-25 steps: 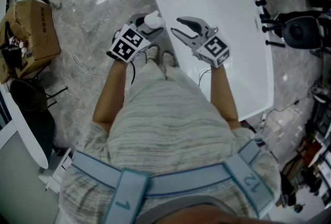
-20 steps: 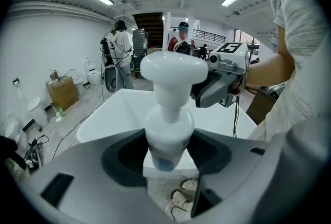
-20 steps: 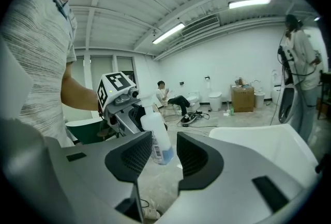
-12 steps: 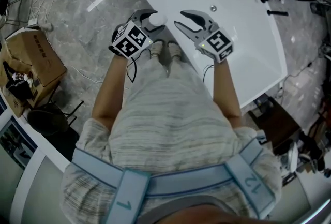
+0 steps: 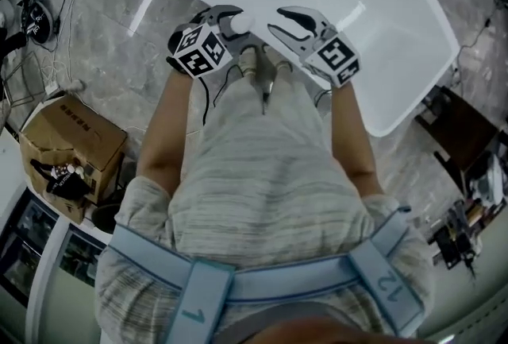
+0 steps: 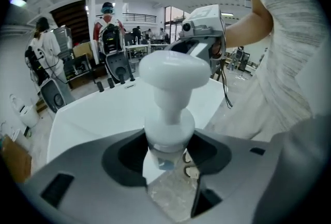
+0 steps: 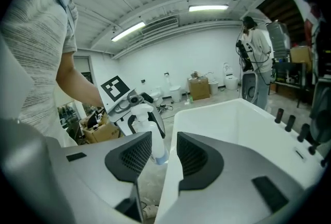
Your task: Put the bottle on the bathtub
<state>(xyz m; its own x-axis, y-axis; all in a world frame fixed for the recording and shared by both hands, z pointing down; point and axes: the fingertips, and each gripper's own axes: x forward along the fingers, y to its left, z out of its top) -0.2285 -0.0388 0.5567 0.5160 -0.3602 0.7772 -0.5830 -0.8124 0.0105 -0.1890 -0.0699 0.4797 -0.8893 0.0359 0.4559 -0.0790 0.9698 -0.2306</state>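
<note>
The left hand-held gripper (image 5: 228,17) pinches a bottle (image 5: 240,23) just under its white pump cap, both jaws pressed against the neck (image 6: 166,132). The bottle stands upright in the air, just beside the near rim of the white bathtub (image 5: 385,56) and over the grey floor (image 5: 119,40), not touching the tub. The right hand-held gripper (image 5: 290,23) is near it over the rim, its jaws spread with nothing between them (image 7: 165,151). A cardboard box (image 5: 75,140) sits well apart on the floor.
</note>
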